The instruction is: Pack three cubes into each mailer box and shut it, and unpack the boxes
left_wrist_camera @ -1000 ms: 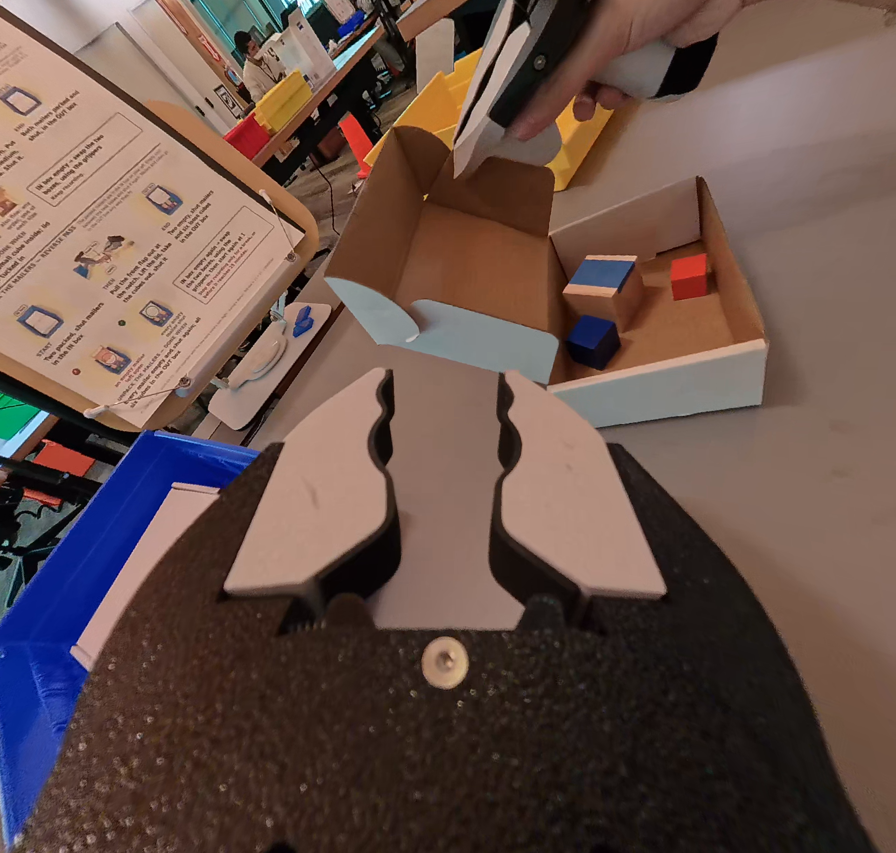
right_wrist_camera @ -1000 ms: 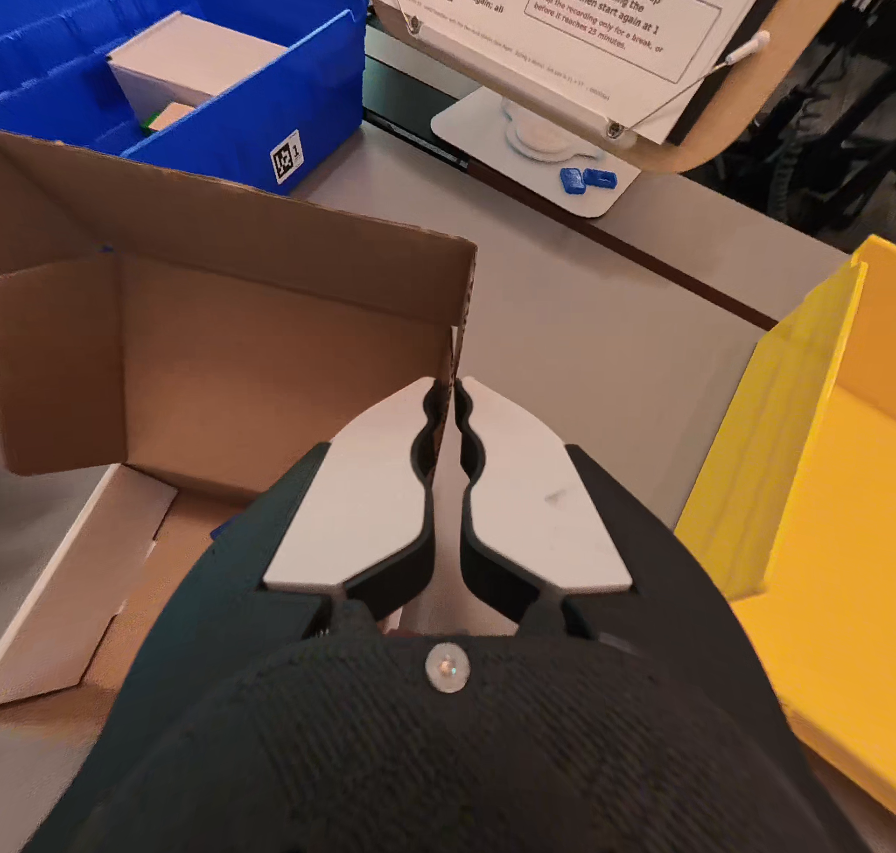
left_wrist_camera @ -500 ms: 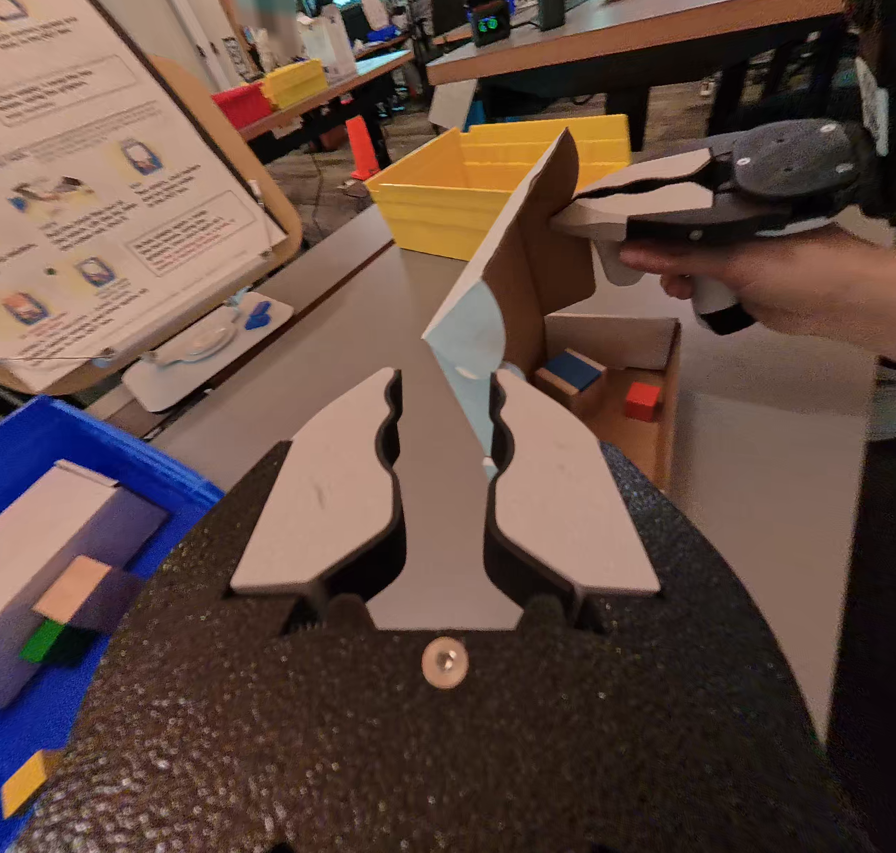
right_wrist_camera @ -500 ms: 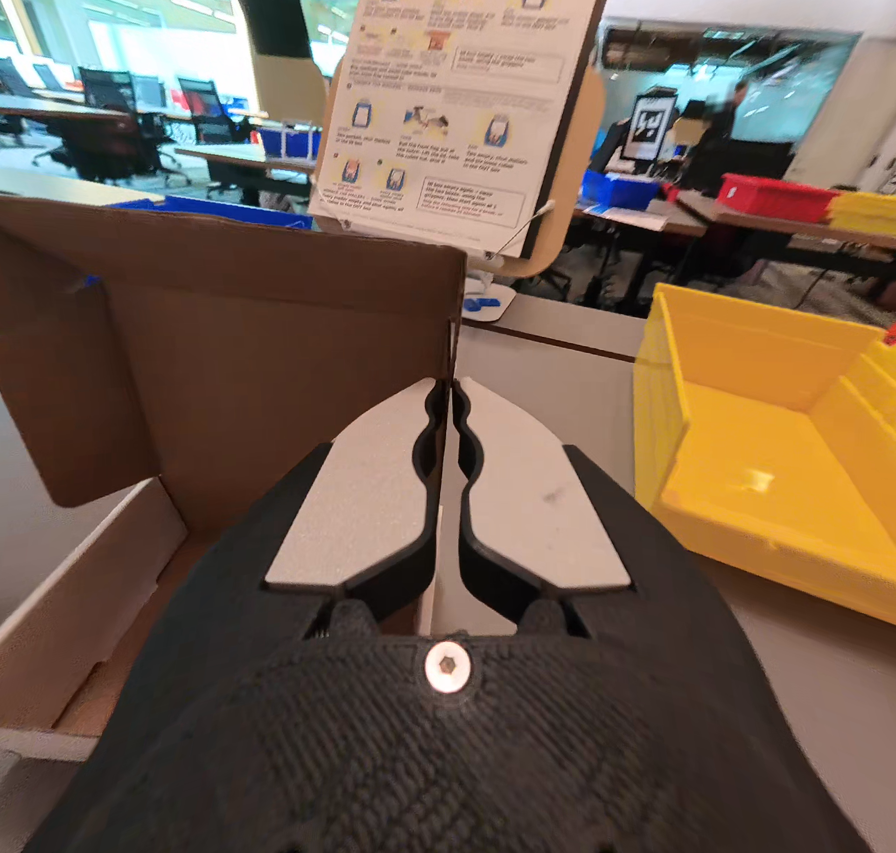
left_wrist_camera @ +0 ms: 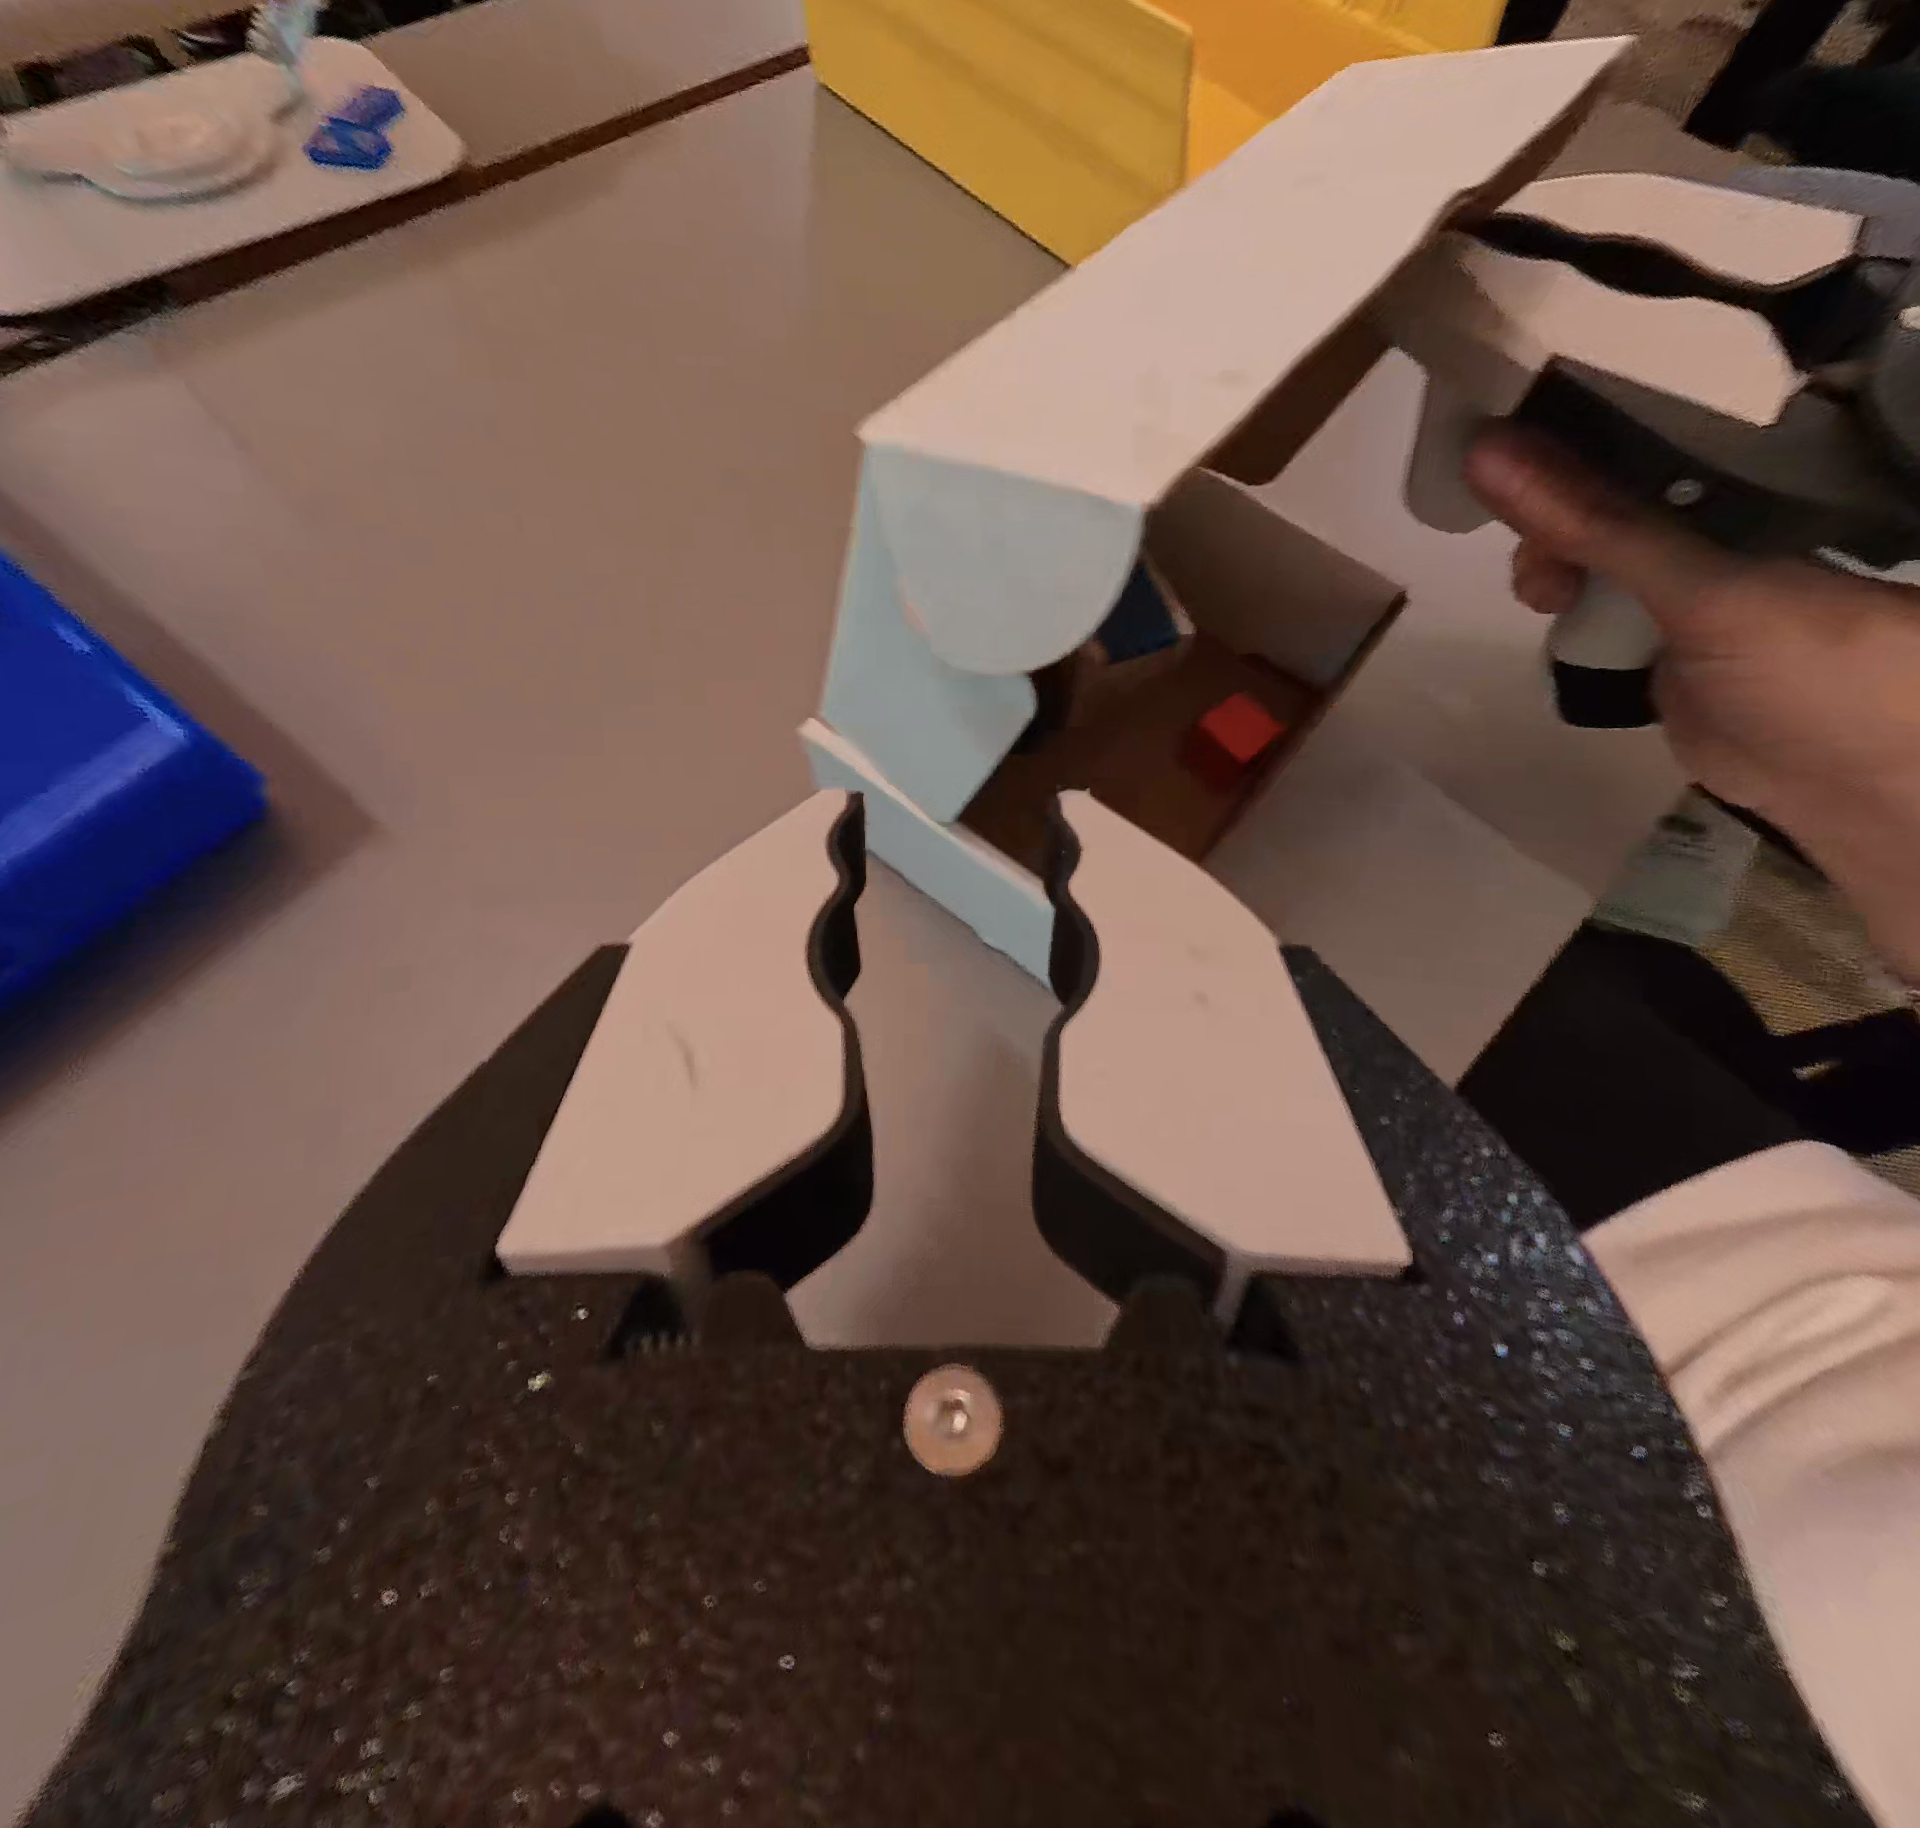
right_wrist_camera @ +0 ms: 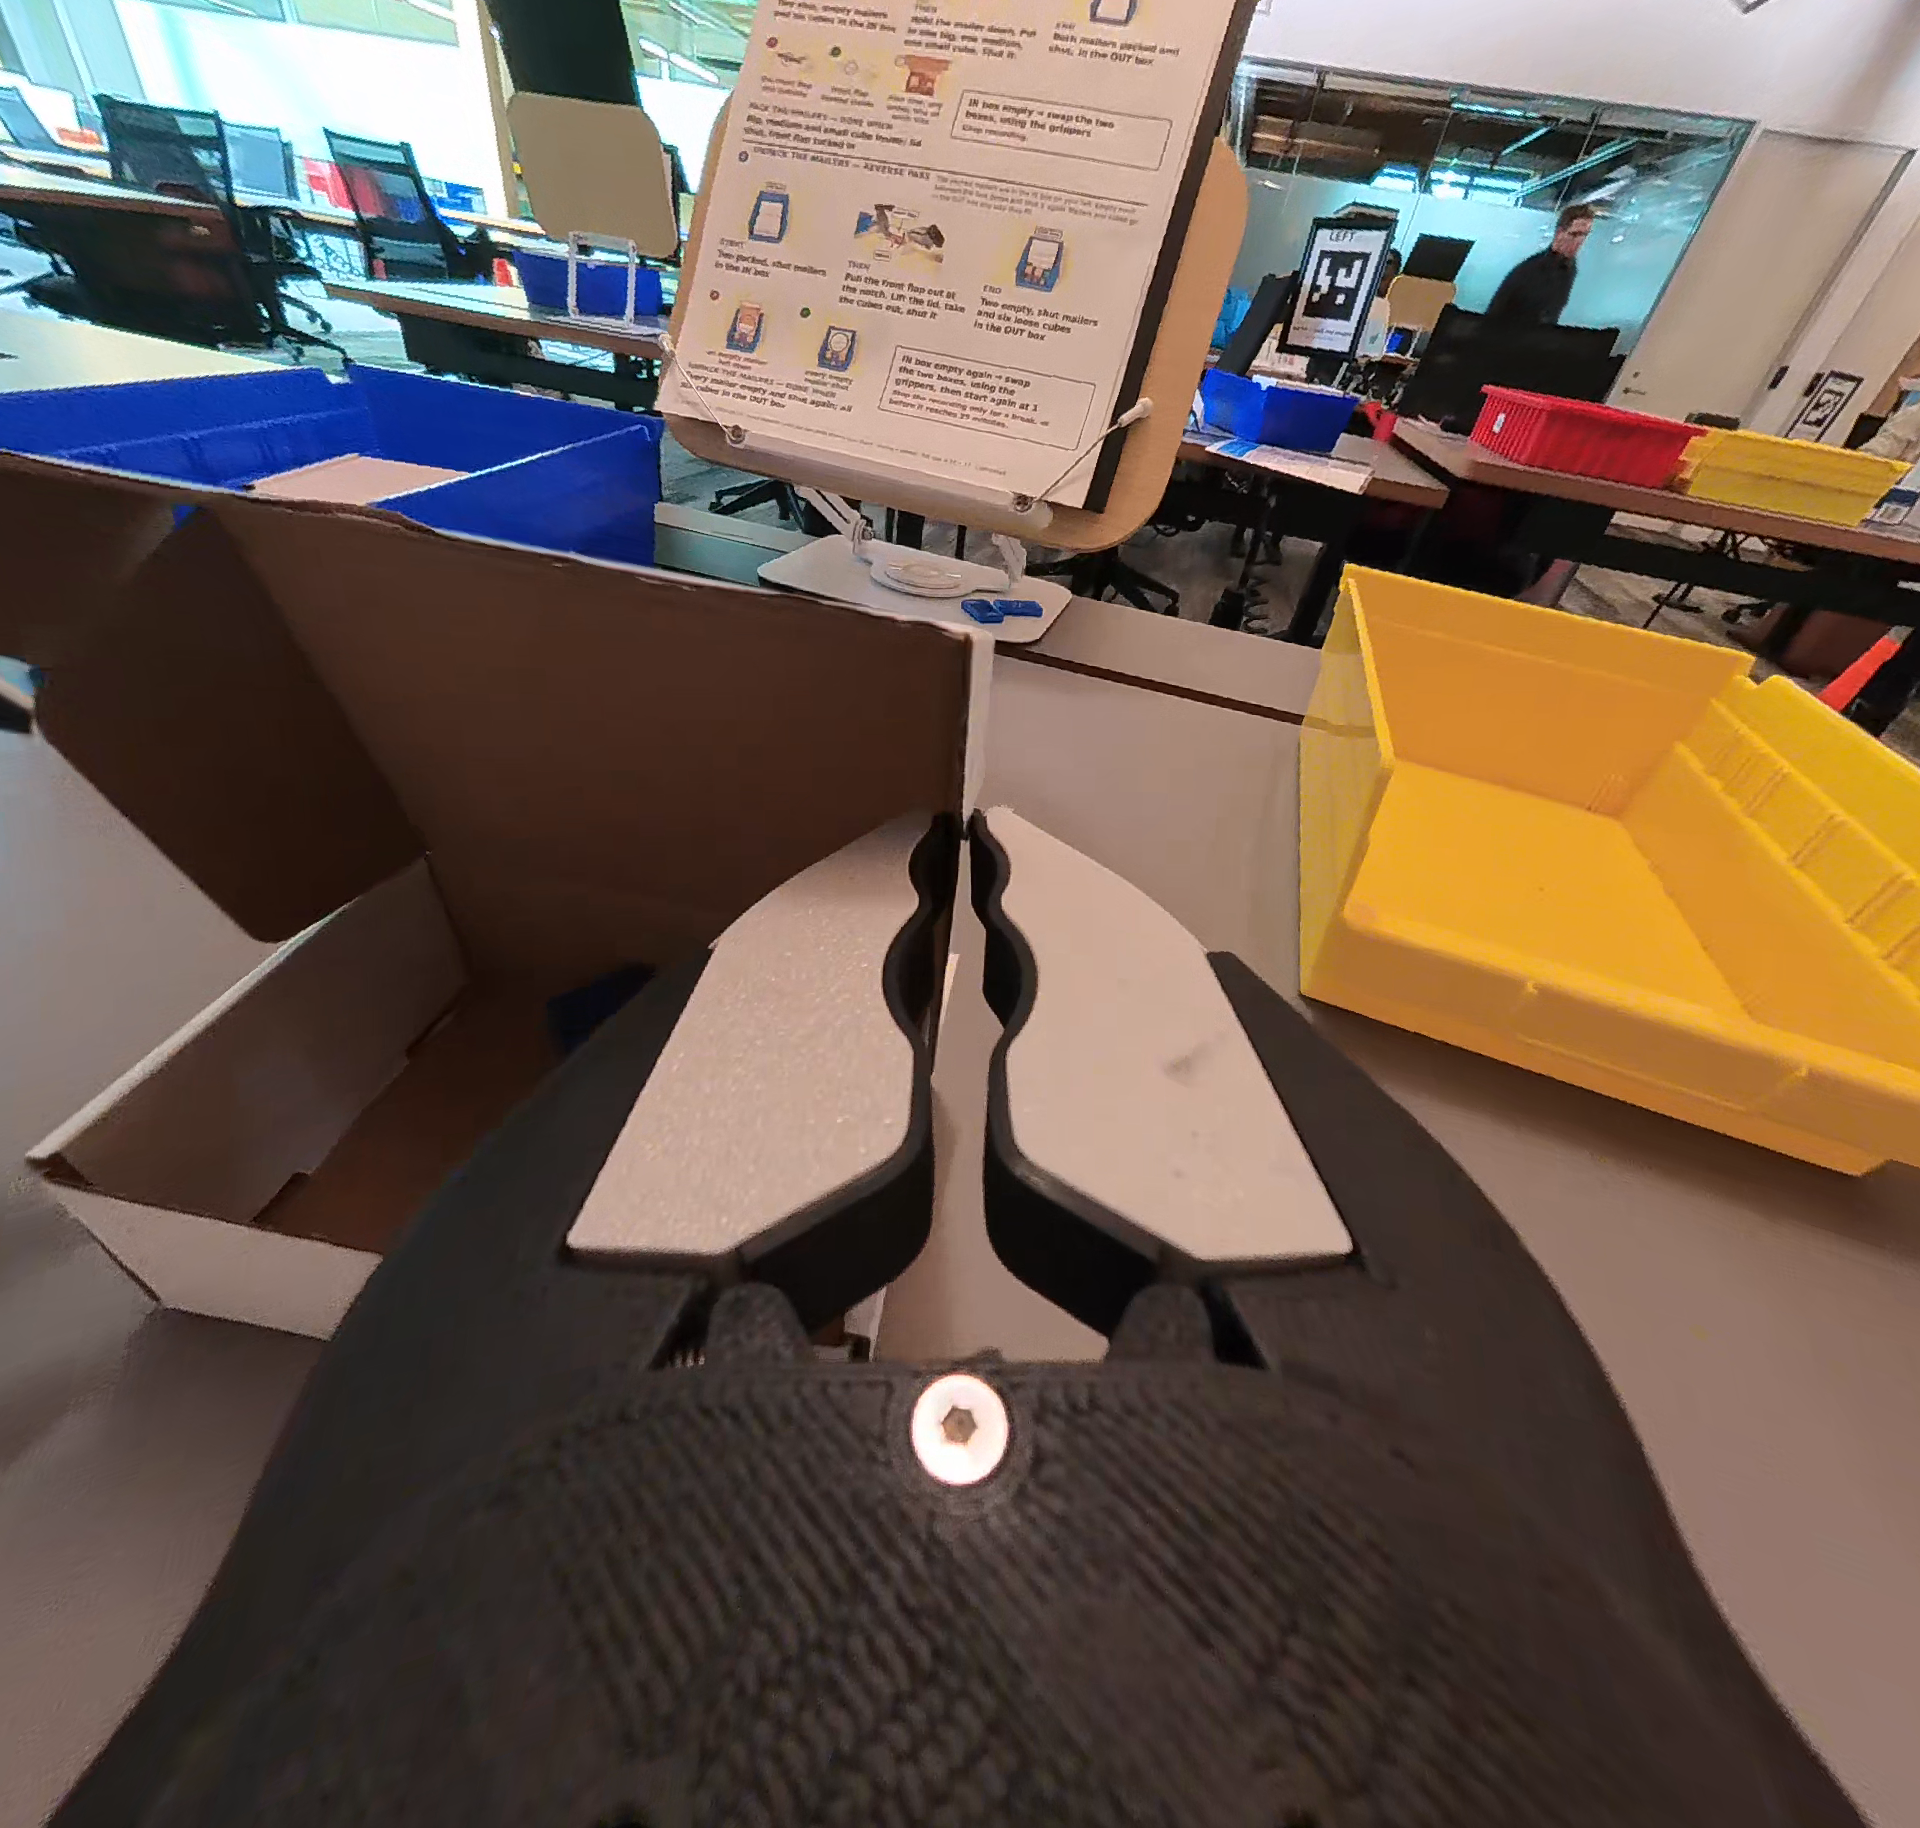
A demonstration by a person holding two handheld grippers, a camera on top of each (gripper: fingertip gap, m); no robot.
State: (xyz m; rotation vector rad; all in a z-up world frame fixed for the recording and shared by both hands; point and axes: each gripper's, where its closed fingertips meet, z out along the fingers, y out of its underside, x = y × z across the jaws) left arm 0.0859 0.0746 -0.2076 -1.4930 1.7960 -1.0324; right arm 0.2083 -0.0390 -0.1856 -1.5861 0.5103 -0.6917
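Two grippers work one mailer box on the grey table: the left gripper, jaws parted and holding nothing, hovers with the box's near white front wall just ahead between its fingertips, while farther off the right gripper is clamped on the side edge of the raised lid, which slopes half-closed over the tray. Beyond the left gripper's tips, under the lid, a red cube and part of a blue cube show; a third cannot be seen. Closing well likely means lowering the lid evenly, guiding its rounded side flaps inside the walls, and bracing the front wall with the free gripper. Farthest back stands a yellow bin.
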